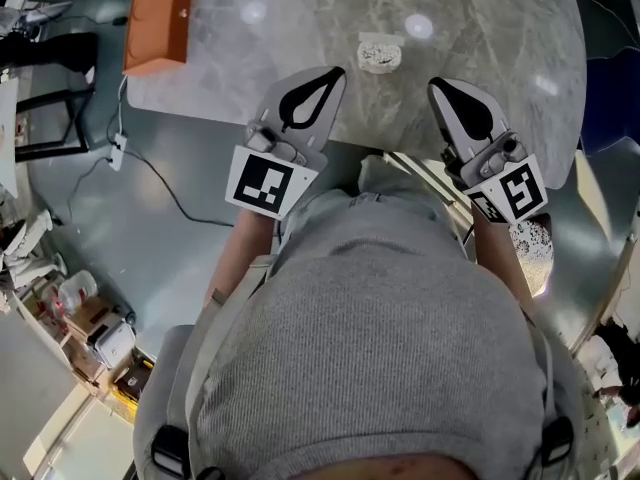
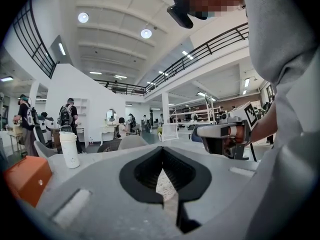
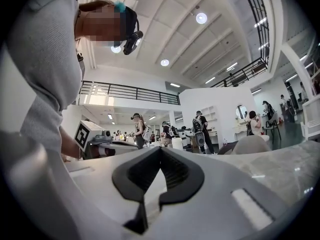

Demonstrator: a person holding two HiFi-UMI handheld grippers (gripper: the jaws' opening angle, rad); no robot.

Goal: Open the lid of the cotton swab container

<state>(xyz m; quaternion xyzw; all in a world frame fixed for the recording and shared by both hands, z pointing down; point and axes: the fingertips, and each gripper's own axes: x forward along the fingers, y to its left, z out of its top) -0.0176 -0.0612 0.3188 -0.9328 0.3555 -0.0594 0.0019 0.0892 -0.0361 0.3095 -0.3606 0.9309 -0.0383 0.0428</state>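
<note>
The desk [image 1: 500, 58] was the biggest thing, a pale stone top filling the upper part of the head view. Below it, the person's grey hood [image 1: 380, 338] hid much of the floor [image 1: 150, 208]. An orange box [image 1: 157, 23] sat at the desk's left corner, well apart from the other things.

The left tongs [image 1: 335, 73] and the right tongs [image 1: 437, 86] poked over the desk's near edge, side by side with a gap between them. Both were pressed together and pinched nothing.

The cotton swab container [image 1: 379, 53] was small, round and white. It stood on the desk just past the tips, between the two tongs, and touched neither. It was too small to tell about its lid. Bare desk lay all around it, with the most room on the right.

Only the head view showed the container. The left gripper view showed the orange box [image 2: 25, 179] low on the left, a white cup [image 2: 69, 149] standing past it, and the right tongs [image 2: 200, 132] off to the right. The right gripper view showed the left tongs [image 3: 125, 144] and people [image 3: 139, 130] far off. A thin cable [image 1: 165, 190] lay on the floor left of the desk.
</note>
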